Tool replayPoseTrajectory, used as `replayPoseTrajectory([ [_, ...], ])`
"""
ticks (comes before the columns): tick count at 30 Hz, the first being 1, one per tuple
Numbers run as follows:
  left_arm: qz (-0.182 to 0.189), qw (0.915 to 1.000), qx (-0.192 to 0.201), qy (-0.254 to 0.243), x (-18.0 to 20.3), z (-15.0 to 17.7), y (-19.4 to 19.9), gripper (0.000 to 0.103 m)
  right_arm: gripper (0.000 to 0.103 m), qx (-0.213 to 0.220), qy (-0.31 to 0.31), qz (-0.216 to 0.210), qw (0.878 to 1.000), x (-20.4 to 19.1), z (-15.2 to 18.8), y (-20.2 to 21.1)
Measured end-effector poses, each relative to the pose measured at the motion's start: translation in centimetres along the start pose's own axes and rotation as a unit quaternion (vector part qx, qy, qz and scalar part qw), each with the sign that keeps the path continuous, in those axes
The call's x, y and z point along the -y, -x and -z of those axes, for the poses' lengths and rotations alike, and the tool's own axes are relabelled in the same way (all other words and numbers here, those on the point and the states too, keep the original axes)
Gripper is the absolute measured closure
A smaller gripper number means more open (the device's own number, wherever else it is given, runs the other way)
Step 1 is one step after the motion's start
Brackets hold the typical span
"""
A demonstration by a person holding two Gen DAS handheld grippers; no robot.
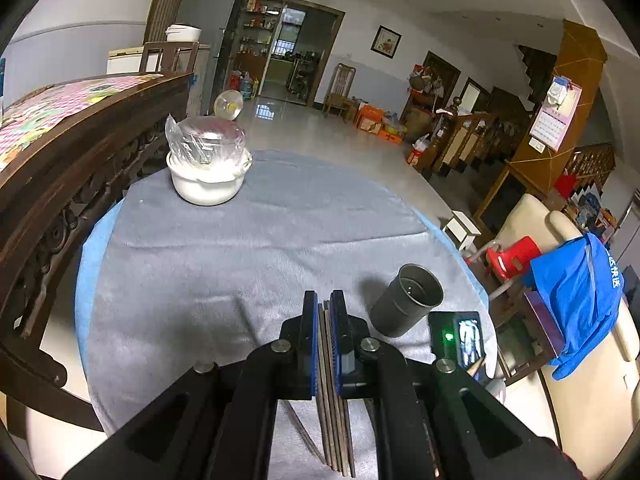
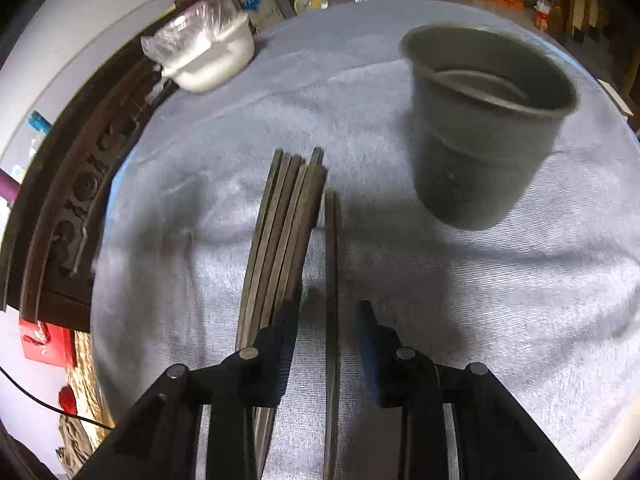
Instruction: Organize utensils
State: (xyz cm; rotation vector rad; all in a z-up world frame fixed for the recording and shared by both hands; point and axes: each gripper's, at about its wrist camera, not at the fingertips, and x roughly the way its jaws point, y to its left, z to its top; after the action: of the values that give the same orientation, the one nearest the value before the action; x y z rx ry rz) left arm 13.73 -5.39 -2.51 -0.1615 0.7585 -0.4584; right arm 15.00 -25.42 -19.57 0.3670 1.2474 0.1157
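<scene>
On the cloth-covered table [image 2: 460, 300], a bundle of chopsticks [image 2: 280, 240] lies near the front, with a single chopstick [image 2: 330, 280] just to its right. The metal cup [image 2: 484, 128] stands to the right and farther back. The pot [image 2: 208, 56] sits at the far left, beside the carved wooden furniture [image 2: 60, 200].

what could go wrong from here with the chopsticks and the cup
The left gripper clamps a whole bundle of chopsticks; one could slip out when lifted. The right gripper is open around a single chopstick and might nudge the bundle beside it. The metal cup could tip if struck.
</scene>
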Motion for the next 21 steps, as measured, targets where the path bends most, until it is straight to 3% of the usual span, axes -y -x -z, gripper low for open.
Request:
replayPoseTrajectory([
  [3,0.000,0.9998,-0.014,0.011,-0.8,0.2,-0.7,0.097,0.079,-0.012,-0.005,0.020,1.000,0.0,-0.3,-1.1],
  [5,-0.008,0.9995,-0.019,0.024,-1.7,0.1,-1.0,0.097,0.093,-0.009,-0.011,0.026,1.000,0.4,-0.6,-1.3],
  [9,-0.016,0.9939,-0.067,0.086,-6.5,-0.4,-3.2,0.097,0.096,-0.016,-0.003,0.030,0.999,0.9,-0.6,-0.8],
  [12,-0.023,0.9823,-0.125,0.138,-10.7,-0.3,-5.2,0.097,0.096,-0.003,-0.005,0.019,1.000,1.2,-0.3,0.3],
  [16,-0.061,0.9659,-0.136,0.212,-16.2,0.4,-5.6,0.096,0.096,0.026,-0.010,-0.009,1.000,1.2,0.4,2.4],
  [21,-0.098,0.9432,-0.197,0.249,-19.1,2.5,-8.5,0.094,0.096,0.069,-0.008,-0.053,0.996,0.7,0.8,5.1],
])
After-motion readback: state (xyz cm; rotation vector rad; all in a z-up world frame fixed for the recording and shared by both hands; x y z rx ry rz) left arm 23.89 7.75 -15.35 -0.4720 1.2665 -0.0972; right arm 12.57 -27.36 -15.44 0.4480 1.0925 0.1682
